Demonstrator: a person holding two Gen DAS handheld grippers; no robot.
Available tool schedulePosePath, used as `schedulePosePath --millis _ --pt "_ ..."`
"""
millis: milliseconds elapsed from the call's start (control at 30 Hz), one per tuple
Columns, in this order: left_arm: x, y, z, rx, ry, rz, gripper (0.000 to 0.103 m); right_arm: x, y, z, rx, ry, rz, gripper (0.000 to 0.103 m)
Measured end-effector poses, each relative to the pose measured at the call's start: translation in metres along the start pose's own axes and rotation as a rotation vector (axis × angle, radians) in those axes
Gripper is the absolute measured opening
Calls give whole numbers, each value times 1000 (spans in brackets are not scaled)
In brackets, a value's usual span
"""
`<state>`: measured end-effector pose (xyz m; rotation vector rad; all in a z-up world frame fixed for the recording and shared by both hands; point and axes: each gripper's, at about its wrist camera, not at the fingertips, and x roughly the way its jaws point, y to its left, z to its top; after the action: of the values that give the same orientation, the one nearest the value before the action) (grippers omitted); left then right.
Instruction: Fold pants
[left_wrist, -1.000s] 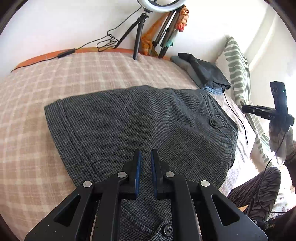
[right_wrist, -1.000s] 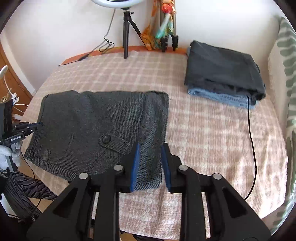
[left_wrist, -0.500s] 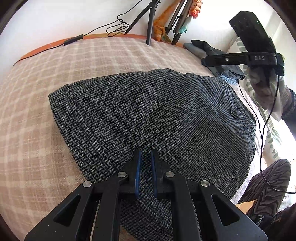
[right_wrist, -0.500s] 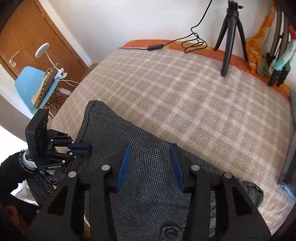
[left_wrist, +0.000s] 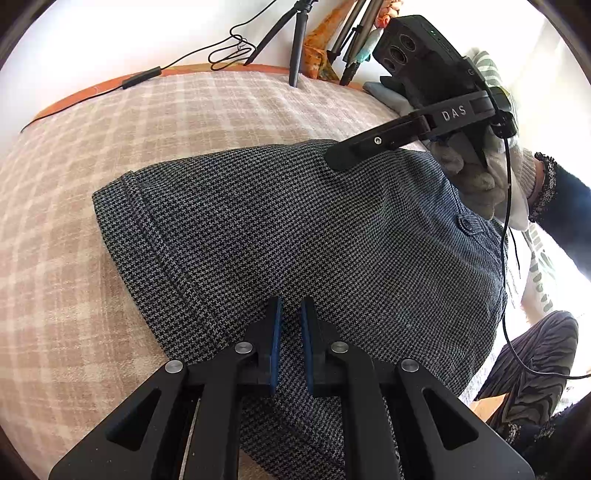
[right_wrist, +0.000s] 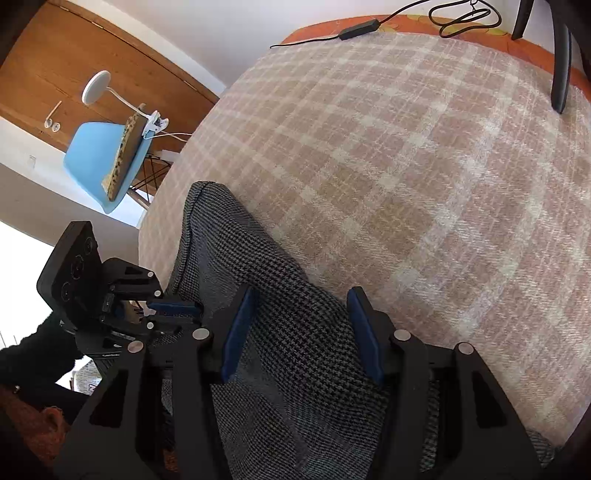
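Folded grey houndstooth pants lie flat on the plaid bedspread. My left gripper hovers low over the pants' near edge, its blue pads only a narrow gap apart, holding nothing. My right gripper is open, its fingers straddling the pants' far edge just above the cloth. The right gripper also shows in the left wrist view, reaching in from the right over the pants' far side. The left gripper shows in the right wrist view at the pants' left edge.
A tripod and a cable stand at the bed's far edge. A striped pillow lies on the right. A blue chair and a wooden door are beyond the bed's left side.
My right gripper has swung across from the pants' right side to their far edge and opened wide. My left gripper has moved slightly forward over the pants.
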<state>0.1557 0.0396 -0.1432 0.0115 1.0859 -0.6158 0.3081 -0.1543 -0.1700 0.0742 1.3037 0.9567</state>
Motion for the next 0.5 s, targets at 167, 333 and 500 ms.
schedulePosePath --millis 167,333,500 --pt "-19 7 9 -61 -75 -38 9 -7 49 -21 -166 -54 -184 17" --pt "-43 13 27 -123 -227 -52 9 -9 107 -59 -439 -142 -463 15" --pt "-9 22 32 -170 -116 56 9 7 135 -93 -658 -127 -619 16"
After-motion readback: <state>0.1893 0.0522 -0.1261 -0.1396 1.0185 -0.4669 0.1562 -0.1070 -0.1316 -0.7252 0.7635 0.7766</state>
